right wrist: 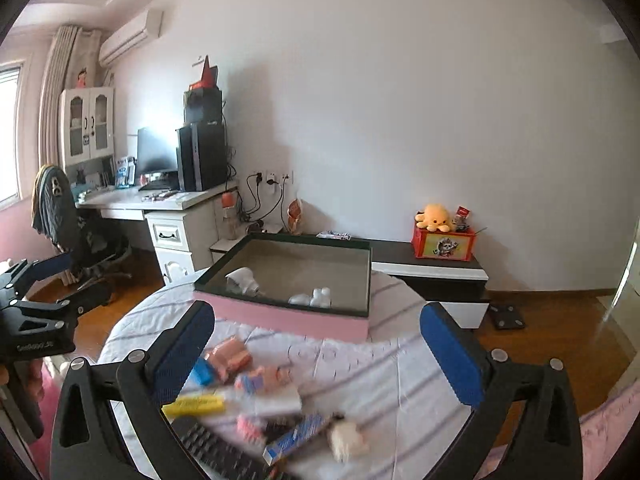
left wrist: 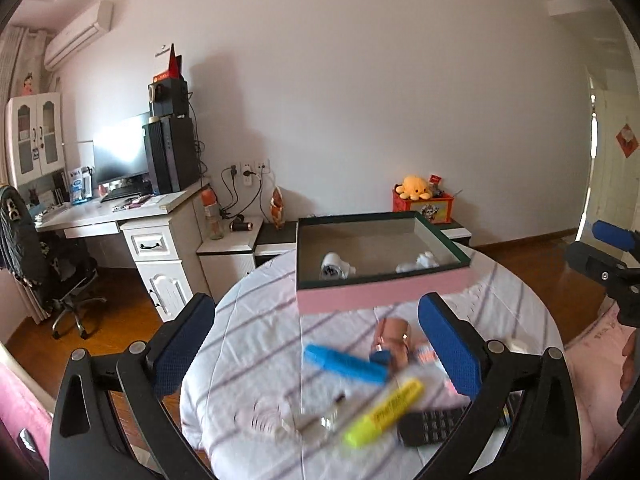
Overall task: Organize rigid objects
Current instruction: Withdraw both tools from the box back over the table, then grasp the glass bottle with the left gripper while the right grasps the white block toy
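My left gripper [left wrist: 316, 344] is open above a round table, nothing between its blue pads. Below it lie a blue highlighter [left wrist: 344, 364], a yellow highlighter [left wrist: 384, 412], a black calculator [left wrist: 436, 426] and a rose-gold item [left wrist: 394, 336], all blurred. Behind them stands an open pink box [left wrist: 380, 292] holding two white objects [left wrist: 334, 266]. My right gripper [right wrist: 316, 354] is also open and empty, over the same clutter: yellow highlighter [right wrist: 196, 406], calculator [right wrist: 216, 452], a blue carton [right wrist: 296, 436], a pale fluffy item [right wrist: 348, 442]. The pink box [right wrist: 280, 316] lies beyond.
The table wears a white striped cloth [right wrist: 380, 380]. Each gripper shows at the edge of the other's view: right gripper [left wrist: 608, 252], left gripper [right wrist: 72, 284]. A desk with a computer [left wrist: 168, 160], an office chair [left wrist: 60, 280] and a low cabinet [right wrist: 428, 268] stand along the wall.
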